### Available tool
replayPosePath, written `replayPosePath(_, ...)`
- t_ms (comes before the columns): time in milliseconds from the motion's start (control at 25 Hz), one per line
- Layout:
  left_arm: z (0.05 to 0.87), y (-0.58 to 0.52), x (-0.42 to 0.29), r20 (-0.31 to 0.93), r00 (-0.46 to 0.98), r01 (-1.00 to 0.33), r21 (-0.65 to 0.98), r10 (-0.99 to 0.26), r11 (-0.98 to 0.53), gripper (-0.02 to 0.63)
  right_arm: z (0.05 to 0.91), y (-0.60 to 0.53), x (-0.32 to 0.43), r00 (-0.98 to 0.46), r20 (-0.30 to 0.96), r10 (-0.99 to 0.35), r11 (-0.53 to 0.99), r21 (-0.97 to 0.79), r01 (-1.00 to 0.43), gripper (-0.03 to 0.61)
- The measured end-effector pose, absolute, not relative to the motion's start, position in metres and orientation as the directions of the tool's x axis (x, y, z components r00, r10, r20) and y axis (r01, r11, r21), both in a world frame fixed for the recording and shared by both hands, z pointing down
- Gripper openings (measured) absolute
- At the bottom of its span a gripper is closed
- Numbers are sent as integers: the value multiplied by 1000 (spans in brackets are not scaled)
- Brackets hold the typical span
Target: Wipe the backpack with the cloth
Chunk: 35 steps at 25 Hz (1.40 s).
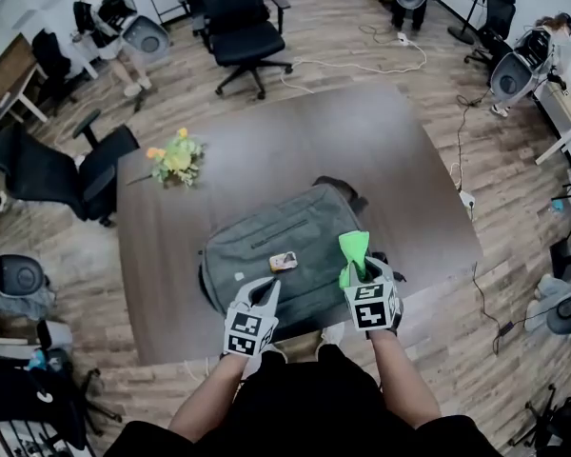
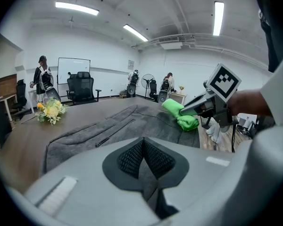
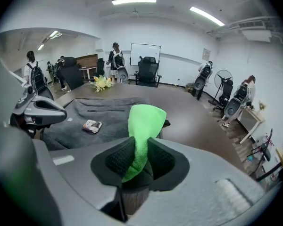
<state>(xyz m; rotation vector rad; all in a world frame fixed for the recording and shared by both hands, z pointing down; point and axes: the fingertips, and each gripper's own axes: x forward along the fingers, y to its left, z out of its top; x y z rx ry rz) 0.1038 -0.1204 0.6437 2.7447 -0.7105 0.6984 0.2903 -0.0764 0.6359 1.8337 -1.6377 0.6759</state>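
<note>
A grey backpack [image 1: 276, 241] lies flat on the brown table [image 1: 381, 160], just beyond both grippers. My right gripper [image 1: 364, 268] is shut on a bright green cloth [image 1: 352, 248], which sticks up from between its pads [image 3: 161, 157] over the backpack's near right corner. In the right gripper view the cloth [image 3: 145, 121] rises out of the jaws, with the backpack [image 3: 108, 113] beyond them. My left gripper [image 1: 265, 291] hovers over the backpack's near edge, its jaws closed on nothing. The left gripper view shows the backpack [image 2: 108, 131] and the cloth [image 2: 180, 115] held by the right gripper [image 2: 198, 109].
A small printed card [image 1: 284, 262] lies on top of the backpack. A bunch of yellow flowers [image 1: 176, 158] sits near the table's far left. Black office chairs [image 1: 240, 29] stand around the table, and people stand at the back of the room. Cables run across the wooden floor.
</note>
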Motion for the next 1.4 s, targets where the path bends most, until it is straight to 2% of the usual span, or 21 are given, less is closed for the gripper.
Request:
replayPosePath(160, 643, -117, 110, 498, 776, -492, 96, -386, -865, 20, 627, -74, 300, 149, 682, -716, -111, 100, -989, 89)
replayPosePath(440, 625, -116, 121, 447, 806, -479, 106, -389, -871, 20, 597, -85, 290, 110, 588, -802, -80, 77, -994, 87)
replayPosePath(640, 600, -126, 113, 404, 800, -510, 69, -444, -857, 20, 572, -97, 278, 70, 496, -865, -40, 70, -997, 87)
replayPosePath(840, 544, -146, 93, 286, 793, -575, 61, -537, -816, 20, 534, -118, 253, -3, 369, -930, 34, 76, -997, 86)
replayPosePath(1080, 478, -169, 60, 149, 742, -649, -89, -654, -756, 20, 473, -142, 220, -93, 196, -976, 114, 94, -989, 86)
replayPosePath(1400, 435, -188, 15, 59, 688, -725, 6, -723, -689, 20, 403, -156, 184, -167, 15, -986, 167, 123, -978, 81)
